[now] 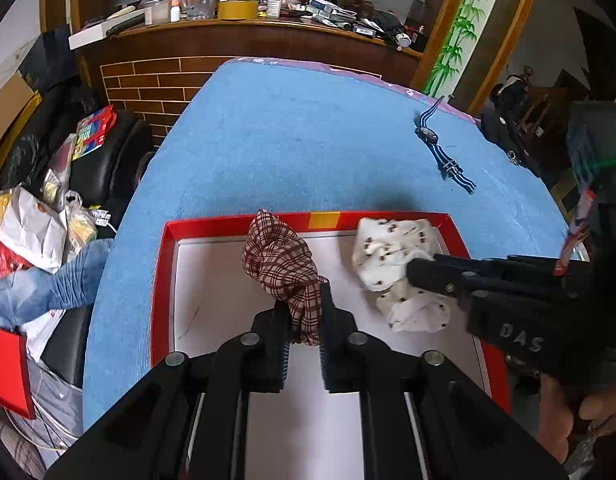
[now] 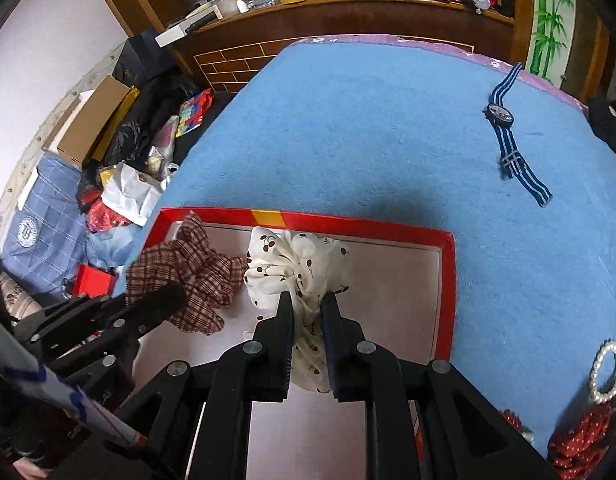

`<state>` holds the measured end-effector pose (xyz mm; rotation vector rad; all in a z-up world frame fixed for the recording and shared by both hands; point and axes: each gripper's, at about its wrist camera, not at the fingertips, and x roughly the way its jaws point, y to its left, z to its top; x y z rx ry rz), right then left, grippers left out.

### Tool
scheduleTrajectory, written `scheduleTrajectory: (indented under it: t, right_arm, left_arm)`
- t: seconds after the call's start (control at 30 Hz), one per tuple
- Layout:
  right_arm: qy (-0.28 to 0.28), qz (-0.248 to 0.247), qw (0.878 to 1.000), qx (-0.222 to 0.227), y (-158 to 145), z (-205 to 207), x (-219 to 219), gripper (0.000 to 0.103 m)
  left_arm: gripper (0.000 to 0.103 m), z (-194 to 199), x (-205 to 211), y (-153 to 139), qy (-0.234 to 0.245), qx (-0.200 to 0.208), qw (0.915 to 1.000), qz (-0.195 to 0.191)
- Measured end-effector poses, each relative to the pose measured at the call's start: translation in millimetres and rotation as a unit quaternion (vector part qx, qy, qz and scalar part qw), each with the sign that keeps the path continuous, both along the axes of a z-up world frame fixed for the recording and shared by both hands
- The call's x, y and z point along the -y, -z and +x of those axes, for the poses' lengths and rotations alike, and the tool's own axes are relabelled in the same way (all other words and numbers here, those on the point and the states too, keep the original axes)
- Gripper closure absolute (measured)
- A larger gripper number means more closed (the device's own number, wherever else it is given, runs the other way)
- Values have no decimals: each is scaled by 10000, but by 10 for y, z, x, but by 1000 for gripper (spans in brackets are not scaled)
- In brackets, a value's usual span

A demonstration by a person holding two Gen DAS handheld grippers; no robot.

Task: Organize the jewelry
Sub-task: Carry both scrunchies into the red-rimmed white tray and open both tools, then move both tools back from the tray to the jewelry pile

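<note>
Right wrist view: your right gripper (image 2: 306, 300) pinches cherry-print scrunchie (image 2: 296, 264) over red tray (image 2: 448, 280); left gripper (image 1: 302, 300) pinches plaid scrunchie (image 1: 280, 260) beside it. Neither released yet. Left outside tray on blue tablecloth (image 2: 368, 128): striped watch (image 2: 508, 132) far right, pearl bracelet (image 2: 606, 372) and red dotted scrunchie (image 2: 580, 436) near right corner.

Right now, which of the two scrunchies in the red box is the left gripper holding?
The brown plaid scrunchie, pinched in the left gripper. The white cherry-print scrunchie is in the right gripper.

Plaid scrunchie (image 1: 282, 268) — maroon-and-cream; cherry scrunchie (image 2: 296, 268) — white, red-printed; box (image 1: 212, 226) red-rimmed; watch (image 2: 508, 132) blue-striped.
</note>
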<state>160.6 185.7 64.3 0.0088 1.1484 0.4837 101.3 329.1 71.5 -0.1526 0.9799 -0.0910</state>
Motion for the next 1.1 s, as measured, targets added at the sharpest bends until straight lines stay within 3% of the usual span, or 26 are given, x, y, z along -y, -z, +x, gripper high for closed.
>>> scheduleTrajectory:
  t: [0.17,0.23,0.3,0.4,0.73,1.1]
  right_arm:
    - [75,-27,10000,-20,47,83,-25,86]
    - [121,-60,9999,-31,59,105,-17,85]
    - [152,-83,9998,-38,59,118,-7,80]
    - [191,-102,9998,35,3,106,14,57]
    - [158,166,9989,401,-352,-238,258,57]
    - [170,394,9990,118,-286,-945,668,57]
  left_arm:
    - [80,62,22,21,13,-26,10000,87]
    - [61,56,25,20,-4,-5,9999,127]
    - [55,50,19,5,-27,32,9999,159]
    - [54,40,-6,-28,-48,32,9999,130]
    - [51,-322,-3,-192,-146,218,9996,118]
    - [51,-815,480,-186,200,175,9996,-12]
